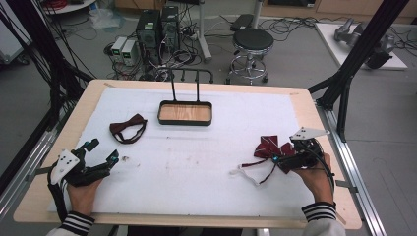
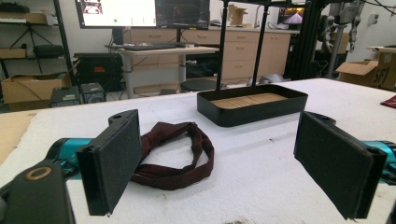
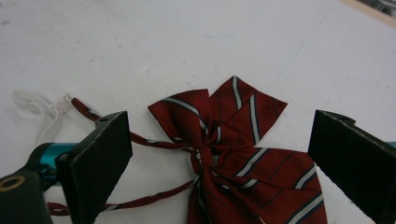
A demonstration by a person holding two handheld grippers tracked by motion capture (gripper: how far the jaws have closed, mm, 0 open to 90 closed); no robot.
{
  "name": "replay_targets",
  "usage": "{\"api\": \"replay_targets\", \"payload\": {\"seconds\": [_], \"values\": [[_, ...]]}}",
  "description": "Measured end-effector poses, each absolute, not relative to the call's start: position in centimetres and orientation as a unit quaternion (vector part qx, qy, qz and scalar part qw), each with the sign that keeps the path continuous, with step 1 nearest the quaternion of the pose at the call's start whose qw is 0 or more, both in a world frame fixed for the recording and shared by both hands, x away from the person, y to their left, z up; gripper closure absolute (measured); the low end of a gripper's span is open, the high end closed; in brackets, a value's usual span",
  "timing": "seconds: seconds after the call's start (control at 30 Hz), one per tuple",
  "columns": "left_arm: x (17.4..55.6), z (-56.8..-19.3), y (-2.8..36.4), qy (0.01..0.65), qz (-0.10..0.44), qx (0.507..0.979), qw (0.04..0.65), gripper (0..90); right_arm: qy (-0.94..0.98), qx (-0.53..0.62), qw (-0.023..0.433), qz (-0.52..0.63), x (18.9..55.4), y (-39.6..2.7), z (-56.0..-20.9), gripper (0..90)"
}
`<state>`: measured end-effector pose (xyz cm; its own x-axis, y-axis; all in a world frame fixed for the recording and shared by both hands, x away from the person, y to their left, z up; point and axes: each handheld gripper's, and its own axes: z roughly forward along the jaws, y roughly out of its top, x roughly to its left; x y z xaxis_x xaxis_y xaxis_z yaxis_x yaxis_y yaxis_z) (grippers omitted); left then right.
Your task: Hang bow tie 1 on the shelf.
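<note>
Here, right of the black tray (image 1: 185,113), the striped bow tie (image 3: 233,154) is straddled by the right gripper (image 3: 219,163), jaws spread; left gripper (image 2: 233,168) likewise spread. Its 2 thin straps (image 3: 154,142) could be snagged.

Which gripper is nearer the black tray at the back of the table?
Left, though narrowly. The left gripper sits at the near left edge, diagonally in front of the black tray. The right gripper is over the striped bow tie at the near right, slightly farther away.
</note>
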<state>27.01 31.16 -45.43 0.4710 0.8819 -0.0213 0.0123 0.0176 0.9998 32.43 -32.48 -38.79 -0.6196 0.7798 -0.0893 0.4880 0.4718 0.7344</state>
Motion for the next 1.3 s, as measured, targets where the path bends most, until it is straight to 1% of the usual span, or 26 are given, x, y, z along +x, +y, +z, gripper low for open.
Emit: {"api": "replay_targets", "payload": {"seconds": [0.23,0.6,0.63,0.7,0.87,1.0,1.13,1.23,1.3], "values": [[27.0,-45.4,31.1,0.37,0.357,0.604,0.61,15.5,0.857,0.378,0.19,0.294,33.4,-31.9,-39.5,6.7],[27.0,-45.4,31.1,0.369,0.357,0.605,0.609,15.5,0.869,0.391,0.167,0.254,34.8,-31.6,-40.0,6.8],[27.0,-45.4,31.2,0.369,0.357,0.605,0.609,15.5,0.87,0.393,0.164,0.249,34.9,-31.6,-40.0,7.6],[27.0,-45.4,31.2,0.369,0.357,0.605,0.609,15.5,0.875,0.389,0.158,0.241,35.1,-31.5,-40.2,14.1],[27.0,-45.4,31.1,0.369,0.357,0.605,0.609,15.5,0.883,0.386,0.149,0.223,35.5,-31.2,-40.5,14.5],[27.0,-45.4,31.1,0.369,0.357,0.604,0.61,15.5,0.887,0.387,0.14,0.209,35.8,-31.3,-40.9,16.5],[27.0,-45.4,31.2,0.369,0.357,0.604,0.61,15.5,0.891,0.385,0.13,0.202,35.9,-31.3,-41.0,20.0],[27.0,-45.4,31.1,0.369,0.357,0.604,0.61,15.5,0.895,0.383,0.121,0.191,36.0,-31.1,-41.2,25.4],[27.0,-45.4,31.2,0.369,0.357,0.604,0.61,15.5,0.897,0.383,0.12,0.187,36.1,-31.1,-41.3,26.3]]}}
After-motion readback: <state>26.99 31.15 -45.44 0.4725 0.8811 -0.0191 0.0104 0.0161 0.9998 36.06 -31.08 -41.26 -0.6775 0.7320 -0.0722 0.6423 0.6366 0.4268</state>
